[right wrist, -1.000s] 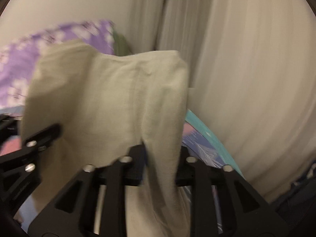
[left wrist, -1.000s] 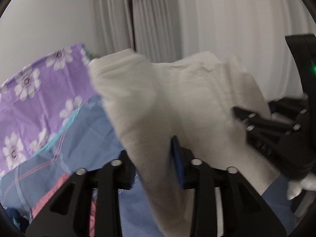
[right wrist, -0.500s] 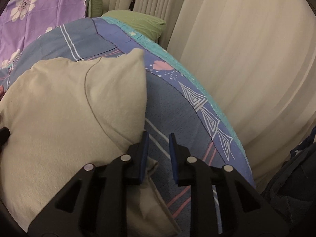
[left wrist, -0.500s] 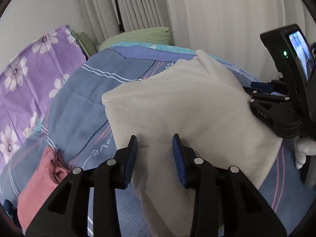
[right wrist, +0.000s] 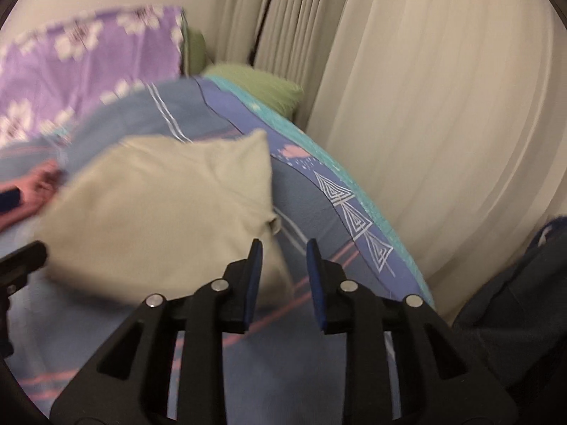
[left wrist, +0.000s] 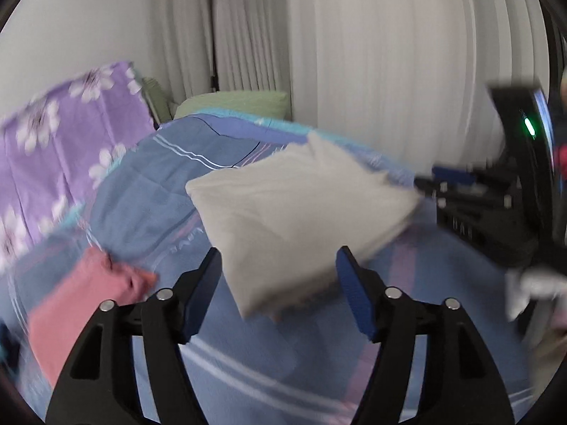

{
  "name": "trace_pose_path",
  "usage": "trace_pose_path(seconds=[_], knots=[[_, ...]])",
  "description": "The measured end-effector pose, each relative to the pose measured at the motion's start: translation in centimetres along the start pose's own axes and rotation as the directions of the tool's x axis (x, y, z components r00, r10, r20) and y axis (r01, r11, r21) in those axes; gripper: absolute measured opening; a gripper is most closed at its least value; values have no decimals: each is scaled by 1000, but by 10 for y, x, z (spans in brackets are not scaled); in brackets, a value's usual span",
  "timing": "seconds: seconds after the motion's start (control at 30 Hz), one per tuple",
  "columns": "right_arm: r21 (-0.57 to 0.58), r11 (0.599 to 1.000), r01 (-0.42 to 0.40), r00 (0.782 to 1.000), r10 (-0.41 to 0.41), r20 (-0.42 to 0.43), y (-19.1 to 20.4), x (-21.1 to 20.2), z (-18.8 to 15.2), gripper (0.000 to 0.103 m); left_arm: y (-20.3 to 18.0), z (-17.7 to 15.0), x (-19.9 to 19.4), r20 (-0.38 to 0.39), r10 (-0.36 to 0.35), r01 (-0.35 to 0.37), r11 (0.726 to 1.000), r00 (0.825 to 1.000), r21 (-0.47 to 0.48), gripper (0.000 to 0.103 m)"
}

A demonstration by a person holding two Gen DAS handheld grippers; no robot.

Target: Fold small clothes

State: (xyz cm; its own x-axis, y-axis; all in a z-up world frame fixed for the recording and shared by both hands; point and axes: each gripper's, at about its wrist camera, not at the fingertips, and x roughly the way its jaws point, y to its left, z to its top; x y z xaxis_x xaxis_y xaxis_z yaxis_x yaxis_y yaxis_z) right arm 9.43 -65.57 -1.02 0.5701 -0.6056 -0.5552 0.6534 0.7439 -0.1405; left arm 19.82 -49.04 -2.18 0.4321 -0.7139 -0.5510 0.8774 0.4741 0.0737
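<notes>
A cream garment (left wrist: 301,219) lies folded on the blue patterned bedspread (left wrist: 149,212). My left gripper (left wrist: 280,262) hovers at its near edge with the jaws opening wide; the cloth's near corner sits between the pads, and neither pad presses on it. In the right wrist view the same garment (right wrist: 159,212) lies left of my right gripper (right wrist: 283,248), whose jaws are opening with only bedspread (right wrist: 319,219) showing between them. The right gripper (left wrist: 471,194) appears past the cloth's right corner in the left wrist view. The left gripper's tip (right wrist: 21,258) shows at the right view's left edge.
A pink garment (left wrist: 81,301) lies crumpled on the bed to the left, also in the right view (right wrist: 32,191). A purple floral cloth (left wrist: 53,141) and a green pillow (left wrist: 234,102) sit at the head. Curtains (right wrist: 425,106) hang along the right side. A dark bag (right wrist: 524,301) stands beside the bed.
The cream garment went from hanging in both grippers to lying on the bed. Both grippers have let go and drawn back; the left jaws have spread wide.
</notes>
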Motion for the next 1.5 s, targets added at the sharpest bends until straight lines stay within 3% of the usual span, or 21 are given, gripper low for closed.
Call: trace_pose_path(seconds=[0.1,0.27,0.37,0.57,0.8,0.9,1.1,1.5], knots=[[31,994,-105,993,103,52,-4,-62,-13,49,-1,-12,-47,51,-11,14,998,999,-65,83],[13,981,-191,976,189,109,8,-149,-28,89,-9,-25,-119,139,34,-21,995,990,-94,98],[38,979,-201,969,193,158,12,-194,-35,100,-21,-30,-160,189,73,-56,994,979,-94,102],[94,968,-233,960,213,181,4,-256,-58,101,-42,-43,-223,194,92,-69,990,977,-121,102],[99,971,-219,962,197,190,-5,-296,-82,101,-69,-72,-269,174,171,-147,979,970,-141,102],[106,965,-240,960,220,175,-7,-306,-91,101,-80,-82,-277,140,205,-183,971,969,-157,102],[79,969,-233,964,220,148,-1,-313,-112,101,-96,-104,-295,130,186,-168,976,974,-136,102],[80,973,-218,968,204,148,5,-327,-116,101,-81,-124,-315,125,226,-200,960,966,-195,102]])
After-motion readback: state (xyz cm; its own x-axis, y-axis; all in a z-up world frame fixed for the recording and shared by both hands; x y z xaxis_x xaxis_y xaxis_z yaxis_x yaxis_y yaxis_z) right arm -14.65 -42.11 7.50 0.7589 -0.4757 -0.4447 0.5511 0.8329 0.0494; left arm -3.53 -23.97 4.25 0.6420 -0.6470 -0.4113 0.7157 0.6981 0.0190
